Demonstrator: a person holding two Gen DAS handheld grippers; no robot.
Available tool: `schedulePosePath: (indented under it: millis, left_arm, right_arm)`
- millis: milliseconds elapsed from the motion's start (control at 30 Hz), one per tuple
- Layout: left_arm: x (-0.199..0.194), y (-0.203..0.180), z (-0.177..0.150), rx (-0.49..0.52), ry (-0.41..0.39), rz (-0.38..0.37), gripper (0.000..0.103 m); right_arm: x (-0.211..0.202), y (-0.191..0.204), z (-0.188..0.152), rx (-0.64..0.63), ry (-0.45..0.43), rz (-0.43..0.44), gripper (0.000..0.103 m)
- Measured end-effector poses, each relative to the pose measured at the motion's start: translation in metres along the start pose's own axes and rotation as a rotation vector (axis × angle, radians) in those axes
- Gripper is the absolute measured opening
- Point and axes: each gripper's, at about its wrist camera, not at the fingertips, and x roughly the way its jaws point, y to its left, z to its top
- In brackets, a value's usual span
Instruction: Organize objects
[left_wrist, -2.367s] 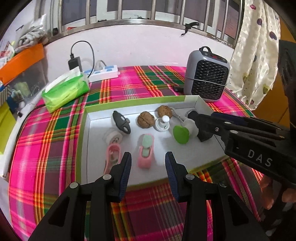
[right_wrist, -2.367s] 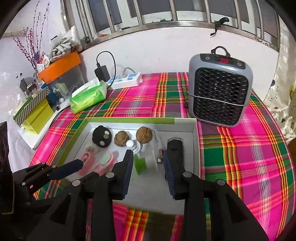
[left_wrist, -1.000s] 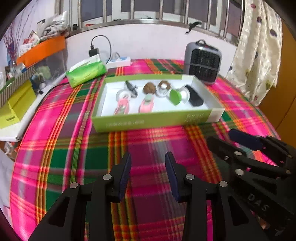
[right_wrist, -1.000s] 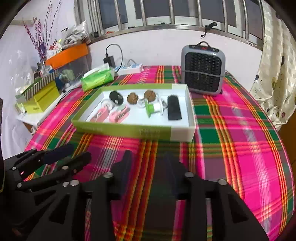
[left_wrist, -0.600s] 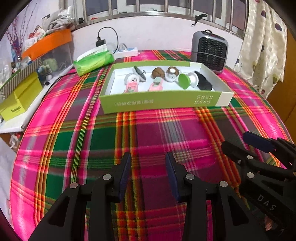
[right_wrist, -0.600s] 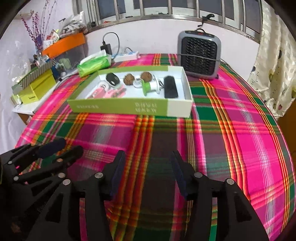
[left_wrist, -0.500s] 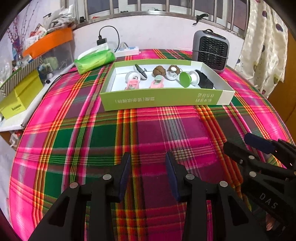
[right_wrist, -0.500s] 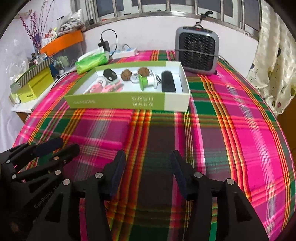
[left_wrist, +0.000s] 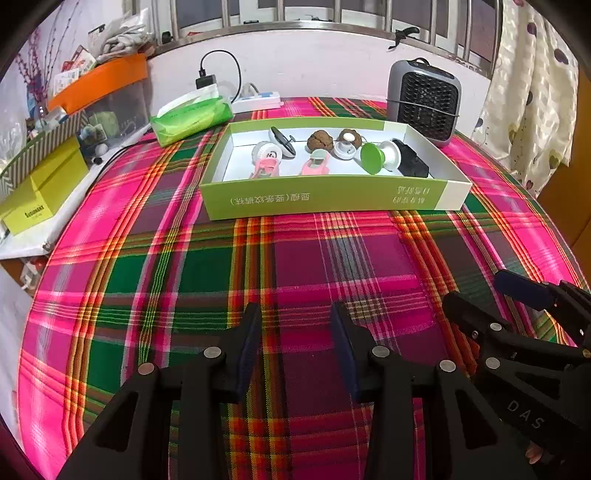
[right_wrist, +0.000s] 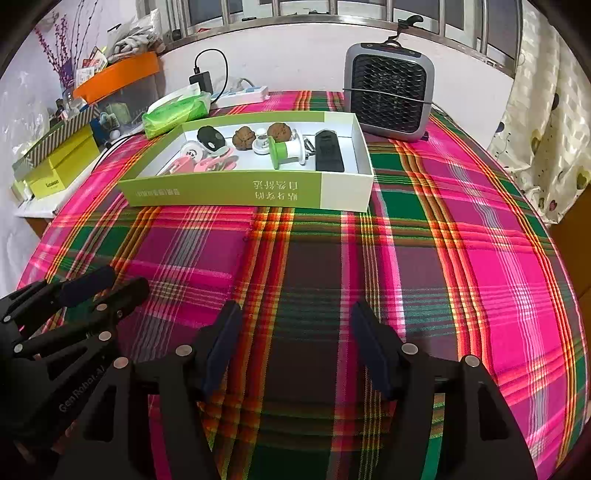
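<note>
- Plaid cloth (left_wrist: 295, 258), left wrist view: the left gripper (left_wrist: 295, 343) hovers well short of the green box (left_wrist: 332, 197), jaws apart and opening, nothing between them; walnuts (left_wrist: 320, 140), clips and a black case sit inside the box.
- Right wrist view: the right gripper (right_wrist: 295, 343) also hangs short of the box (right_wrist: 240, 192), jaws widening, empty; a heater (right_wrist: 388, 92) stands behind the box.

Plaid tablecloth (right_wrist: 461, 277) with a green box (right_wrist: 236, 192) on it; heater (right_wrist: 388, 92) just behind the box, tissue pack (right_wrist: 173, 112) (green too) at its back-left.
</note>
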Motion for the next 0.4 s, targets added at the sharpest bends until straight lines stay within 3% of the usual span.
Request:
schedulePosePath:
  millis: [400]
  left_arm:
    - [0.0, 0.0008, 0.0, -0.003, 0.0, -0.004, 0.037]
  right_arm:
    - [0.0003, 0.0037, 0.0, -0.014, 0.005, -0.017, 0.063]
